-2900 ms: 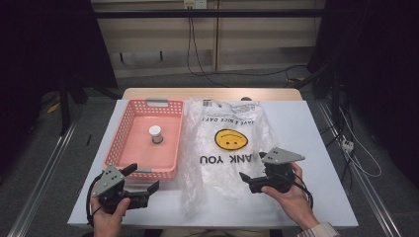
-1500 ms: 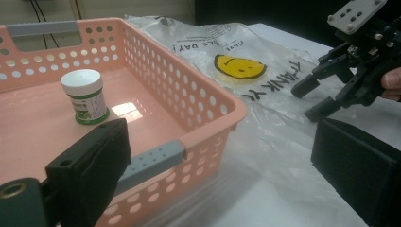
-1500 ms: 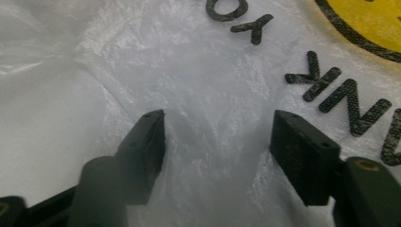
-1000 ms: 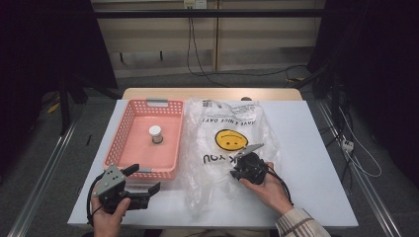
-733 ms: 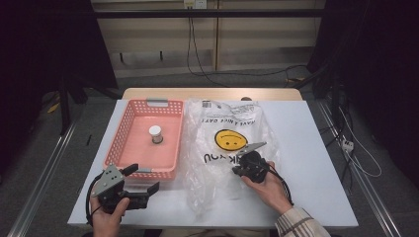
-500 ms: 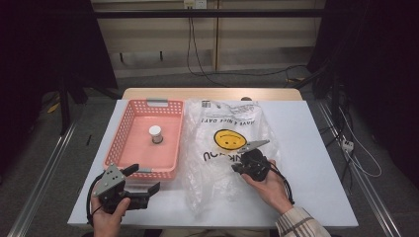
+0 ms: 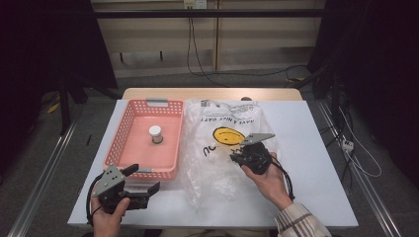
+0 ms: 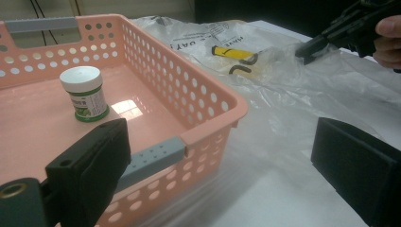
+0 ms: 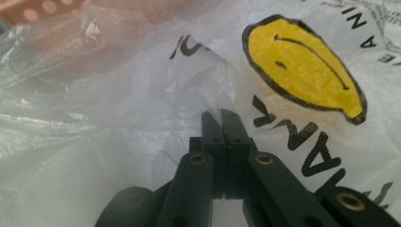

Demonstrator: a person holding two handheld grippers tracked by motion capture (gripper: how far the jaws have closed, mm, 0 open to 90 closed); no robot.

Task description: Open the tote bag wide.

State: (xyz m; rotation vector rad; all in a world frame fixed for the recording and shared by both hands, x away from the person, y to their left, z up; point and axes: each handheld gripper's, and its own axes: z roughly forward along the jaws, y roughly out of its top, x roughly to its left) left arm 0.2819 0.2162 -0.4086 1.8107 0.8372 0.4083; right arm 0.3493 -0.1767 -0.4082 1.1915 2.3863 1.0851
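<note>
I've got the white table point(image 7: 316, 163) w/ everything on it, biggest first. The clear plastic bag point(image 7: 222, 148) lies flat down the middle, crumpled, w/ a yellow smiley point(image 7: 228, 135) and black lettering on it. Its left edge runs just beside the pink basket point(image 7: 129, 129), which sits on the table's left half, long side running away from me. The basket has grey handle pieces at near and far ends.

My right gripper point(image 7: 236, 158) is on top of the bag, just below the smiley, held by my right hand point(image 7: 264, 175). In the right gripper view its jaws are clenched together w/ a fold of bag film pinched between the tips point(image 9: 221, 118), film puckered up around them.

My left gripper point(image 7: 147, 178) rests at the near left corner of the table, just in front of the basket's near rim, in my left hand point(image 7: 109, 215). Left gripper view shows its jaws spread wide apart, nothing between them, one pad point(image 8: 92, 161) either side of the basket's near corner.

Smallest: a little jar point(image 7: 155, 134), white lid, green label, upright inside the basket approx mid-floor, apart from the walls.
</note>
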